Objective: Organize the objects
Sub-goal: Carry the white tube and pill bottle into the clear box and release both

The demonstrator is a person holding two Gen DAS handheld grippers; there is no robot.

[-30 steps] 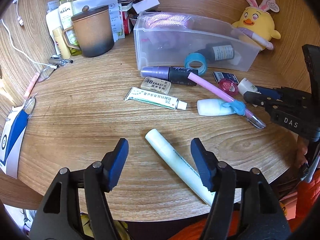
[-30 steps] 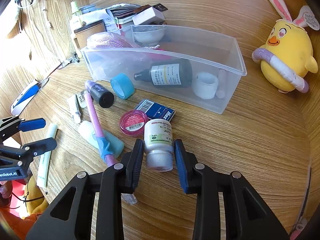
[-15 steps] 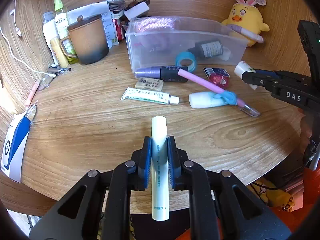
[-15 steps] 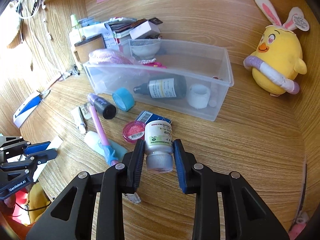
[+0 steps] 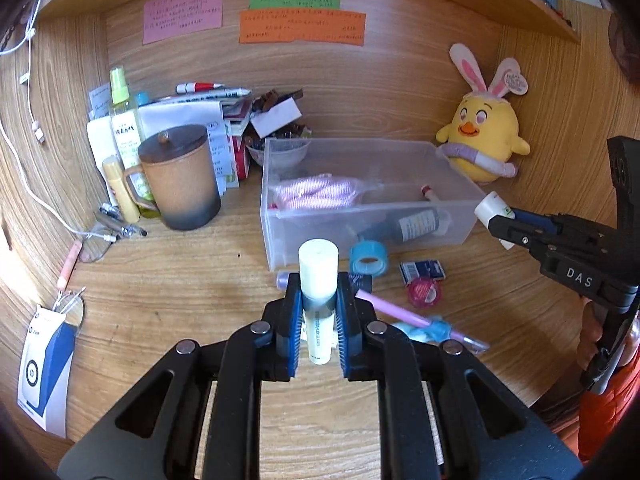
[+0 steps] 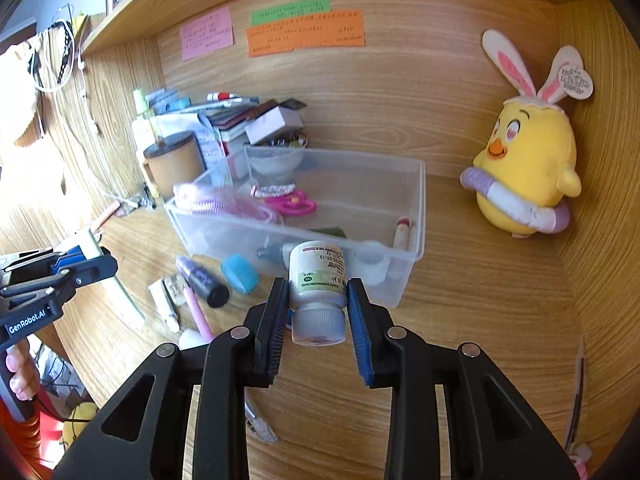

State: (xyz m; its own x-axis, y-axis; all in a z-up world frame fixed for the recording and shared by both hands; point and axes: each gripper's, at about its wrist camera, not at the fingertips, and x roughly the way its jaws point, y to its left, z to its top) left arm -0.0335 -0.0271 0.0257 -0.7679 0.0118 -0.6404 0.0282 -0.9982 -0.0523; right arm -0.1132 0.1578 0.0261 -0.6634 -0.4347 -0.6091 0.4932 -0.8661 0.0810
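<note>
Both grippers you raised off the desk [image 5: 168,280]: left gripper [image 5: 318,312] had just clamped the pale tube [image 5: 318,276], right gripper [image 6: 318,308] gripped the pill bottle [image 6: 318,280], so both could go into the clear bin [image 5: 460,188].

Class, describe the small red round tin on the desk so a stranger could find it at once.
Start at the clear plastic bin mid-desk and look just in front of its right half. Beside the dark blue packet lies the red tin, the only flat, round, red thing there; the blue tape roll nearby is a ring.
</note>
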